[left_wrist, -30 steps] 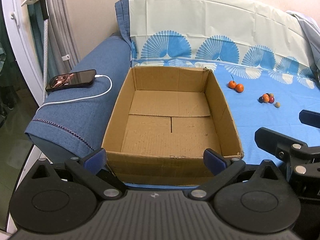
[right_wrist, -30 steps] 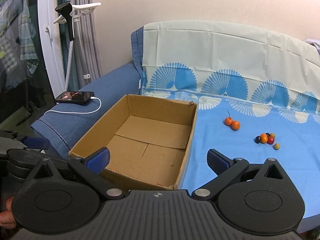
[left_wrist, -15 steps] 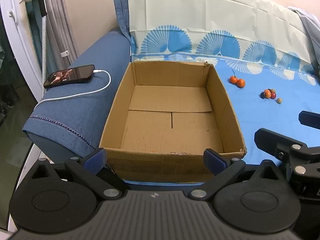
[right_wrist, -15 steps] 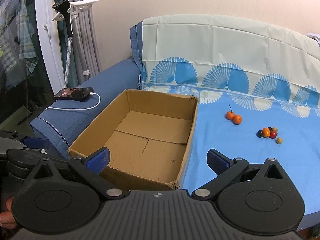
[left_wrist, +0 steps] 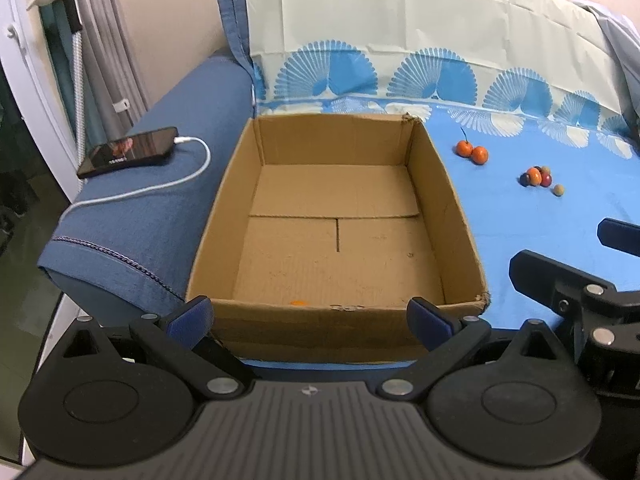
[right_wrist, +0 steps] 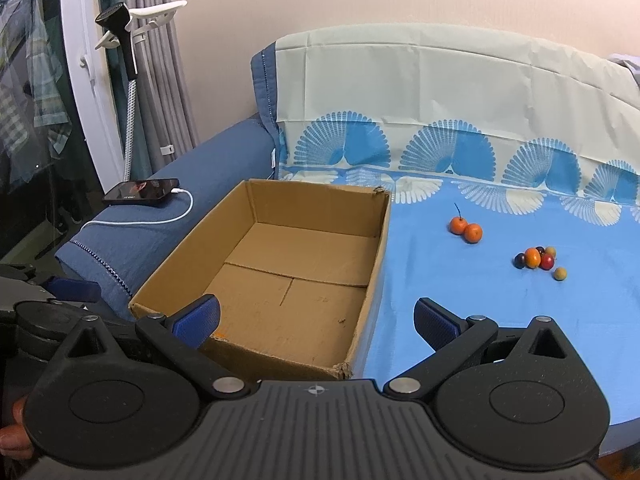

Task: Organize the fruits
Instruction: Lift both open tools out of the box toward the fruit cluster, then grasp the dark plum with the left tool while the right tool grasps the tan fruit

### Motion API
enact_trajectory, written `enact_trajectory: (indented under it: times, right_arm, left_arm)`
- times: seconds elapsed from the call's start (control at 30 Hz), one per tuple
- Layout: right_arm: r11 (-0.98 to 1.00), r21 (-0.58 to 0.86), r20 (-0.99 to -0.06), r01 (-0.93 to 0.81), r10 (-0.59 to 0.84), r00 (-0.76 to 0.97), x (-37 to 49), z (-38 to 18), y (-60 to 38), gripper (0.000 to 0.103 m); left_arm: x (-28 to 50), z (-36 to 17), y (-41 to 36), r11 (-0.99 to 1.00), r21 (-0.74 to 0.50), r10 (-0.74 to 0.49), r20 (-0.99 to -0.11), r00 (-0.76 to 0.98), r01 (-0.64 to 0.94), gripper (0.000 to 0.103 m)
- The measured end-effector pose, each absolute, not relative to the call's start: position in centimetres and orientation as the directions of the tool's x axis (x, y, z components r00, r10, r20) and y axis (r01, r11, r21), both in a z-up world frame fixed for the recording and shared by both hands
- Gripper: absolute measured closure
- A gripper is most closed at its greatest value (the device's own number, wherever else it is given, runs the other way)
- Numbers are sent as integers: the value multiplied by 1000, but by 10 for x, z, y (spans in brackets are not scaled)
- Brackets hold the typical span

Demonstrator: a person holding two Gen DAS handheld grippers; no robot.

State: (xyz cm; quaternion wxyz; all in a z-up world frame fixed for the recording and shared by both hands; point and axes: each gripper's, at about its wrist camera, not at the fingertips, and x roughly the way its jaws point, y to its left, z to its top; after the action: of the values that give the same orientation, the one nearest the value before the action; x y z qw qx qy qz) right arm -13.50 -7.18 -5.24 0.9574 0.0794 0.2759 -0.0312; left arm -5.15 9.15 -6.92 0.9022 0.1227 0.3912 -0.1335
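An open cardboard box (left_wrist: 448,184) sits on a blue sheet; it also shows in the right wrist view (right_wrist: 380,248). A small orange bit (left_wrist: 298,302) lies at its near wall. Two orange fruits (left_wrist: 473,152) lie right of the box, also in the right wrist view (right_wrist: 466,229). A cluster of small mixed fruits (left_wrist: 537,177) lies further right, also in the right wrist view (right_wrist: 538,259). My left gripper (left_wrist: 310,316) is open and empty before the box's near wall. My right gripper (right_wrist: 316,318) is open and empty over the box's near right corner.
A phone (left_wrist: 128,151) on a white charging cable (left_wrist: 160,186) lies on the blue sofa arm left of the box. A phone stand (right_wrist: 128,40) and curtains stand at the far left. The patterned sheet (right_wrist: 460,312) covers the seat and backrest.
Both grippers have risen slightly and tilted down, so the box and fruits sit lower in view. Both stay open. Nothing else has moved.
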Motion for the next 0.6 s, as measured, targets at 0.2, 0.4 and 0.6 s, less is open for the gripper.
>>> enact_trajectory:
  times: [0.2, 0.4, 0.6]
  right_arm:
    - [976, 174, -523, 132, -22, 852, -138, -56, -87, 1]
    - [955, 226, -517, 192, -50, 854, -144, -60, -115, 1]
    - [927, 254, -518, 276, -110, 848, -151, -65, -154, 1]
  left_arm:
    - [-47, -66, 78, 931, 141, -132, -732, 669, 338, 0]
    - [-39, -63, 53, 921, 142, -143, -744, 653, 363, 0]
    - [-28, -60, 19, 906, 138, -169, -748, 642, 399, 0]
